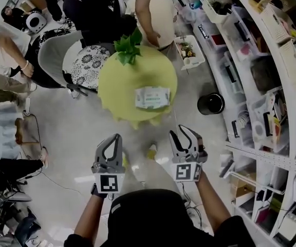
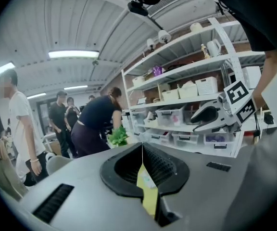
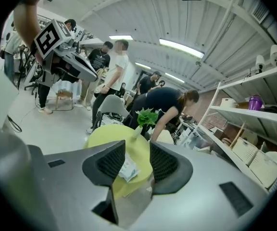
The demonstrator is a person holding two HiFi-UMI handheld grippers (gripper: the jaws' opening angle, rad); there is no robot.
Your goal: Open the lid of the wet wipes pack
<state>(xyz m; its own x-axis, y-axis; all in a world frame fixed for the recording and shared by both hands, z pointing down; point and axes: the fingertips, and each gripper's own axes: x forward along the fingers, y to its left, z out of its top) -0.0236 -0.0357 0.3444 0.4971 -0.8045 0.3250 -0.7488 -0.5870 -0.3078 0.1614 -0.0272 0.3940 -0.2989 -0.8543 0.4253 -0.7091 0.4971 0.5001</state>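
1. Head view: the wet wipes pack (image 1: 152, 97) lies flat on the round yellow table (image 1: 117, 84) in the middle of the frame. A green plant (image 1: 128, 48) stands at the table's top edge. The left gripper (image 1: 117, 137) and the right gripper (image 1: 181, 131) are low in the frame, well apart from the pack
2. Left gripper view: the left gripper (image 2: 142, 148) is empty and its jaw tips meet. A thin strip of the yellow table (image 2: 149, 198) shows through the slit, lower middle
3. Right gripper view: the right gripper (image 3: 137, 146) is empty and its jaws stand wide. Far off between them, lower middle, the wet wipes pack (image 3: 127, 170) lies on the table (image 3: 139, 160), with the plant (image 3: 147, 115) behind it
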